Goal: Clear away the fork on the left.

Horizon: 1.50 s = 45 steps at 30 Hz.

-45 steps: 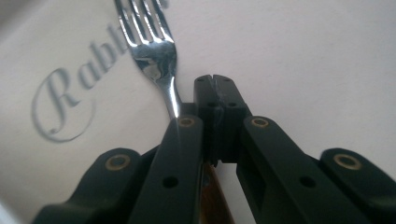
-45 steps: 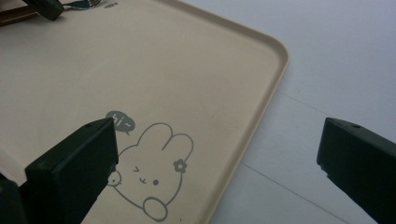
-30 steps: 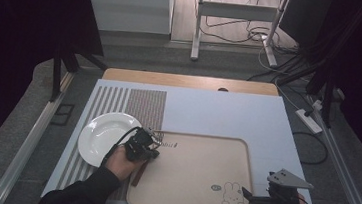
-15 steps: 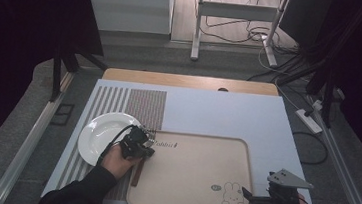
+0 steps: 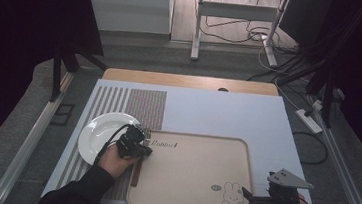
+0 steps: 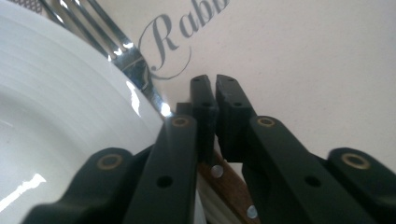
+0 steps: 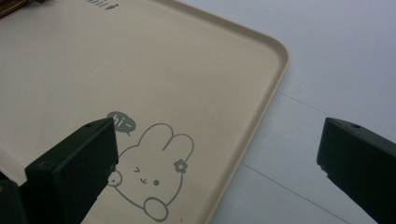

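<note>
The left tongs [image 6: 211, 100] have just begun opening – a narrow gap now, over the fork [image 6: 135, 65] lying between plate [image 6: 56, 116] and tray [image 6: 303, 60] – so the fork looks placed, while the right tongs [image 7: 215, 154] gape wide, empty.

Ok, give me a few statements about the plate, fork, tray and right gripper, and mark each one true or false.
1. The right gripper has its jaws wide open. True.
2. The plate has food on it. False: it is bare and white.
3. The fork has a wooden handle with rivets. True.
4. The tray carries a drawing of a cat. False: it is a rabbit with a "hi" bubble.
5. The right gripper holds the fork. False: nothing is between its jaws, and it sits by the tray's near right corner.
</note>
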Available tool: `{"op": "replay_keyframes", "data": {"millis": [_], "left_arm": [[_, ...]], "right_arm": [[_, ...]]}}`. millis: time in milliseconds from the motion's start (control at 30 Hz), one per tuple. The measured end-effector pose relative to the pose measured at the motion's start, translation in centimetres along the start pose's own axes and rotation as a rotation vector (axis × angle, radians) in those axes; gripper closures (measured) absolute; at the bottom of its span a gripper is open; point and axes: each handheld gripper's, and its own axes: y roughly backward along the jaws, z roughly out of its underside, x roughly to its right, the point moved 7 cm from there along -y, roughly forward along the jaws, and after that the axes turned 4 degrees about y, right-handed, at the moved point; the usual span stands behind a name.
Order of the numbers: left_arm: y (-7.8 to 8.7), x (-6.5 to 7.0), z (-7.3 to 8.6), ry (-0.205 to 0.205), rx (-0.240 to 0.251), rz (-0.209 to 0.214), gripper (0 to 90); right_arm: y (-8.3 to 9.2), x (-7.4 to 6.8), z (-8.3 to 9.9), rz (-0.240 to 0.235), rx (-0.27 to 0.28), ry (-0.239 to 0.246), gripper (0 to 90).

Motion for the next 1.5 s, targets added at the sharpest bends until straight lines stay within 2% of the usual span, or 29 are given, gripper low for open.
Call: {"op": "replay_keyframes", "data": {"millis": [233,300,433,700,900,1200,1367,1400,1500], "left_arm": [[0.7,0.4,-0.3,-0.019,0.043,0.013,72.4],[0.9,0.7,-0.4,-0.036,0.059,0.029,70.7],[1.4,0.9,-0.5,-0.065,0.072,0.003,65.1],[2.1,1.1,-0.7,-0.092,0.114,-0.032,52.9],[2.5,0.9,-0.5,-0.085,0.135,-0.031,45.5],[3.2,0.4,0.1,-0.073,0.176,-0.025,22.3],[3.6,0.2,0.4,-0.056,0.181,0.009,10.4],[3.6,0.2,0.5,-0.055,0.179,0.006,9.0],[3.7,0.1,0.8,-0.068,0.165,0.022,1.8]], "right_arm": [[0.0,0.0,0.0,0.0,-0.001,0.0,0.0],[0.0,0.0,0.0,0.001,-0.001,0.0,0.0],[0.0,0.0,0.0,0.001,-0.001,0.0,0.0],[0.0,0.0,0.0,-0.001,-0.004,-0.001,0.0],[0.0,0.0,0.0,-0.001,-0.004,-0.002,0.0],[0.0,0.0,0.0,-0.002,-0.005,-0.001,0.0],[0.0,0.0,0.0,-0.002,-0.005,0.0,0.0],[0.0,0.0,0.0,-0.002,-0.005,0.0,0.0],[-0.1,0.0,0.0,-0.003,-0.005,-0.002,0.0]]}}
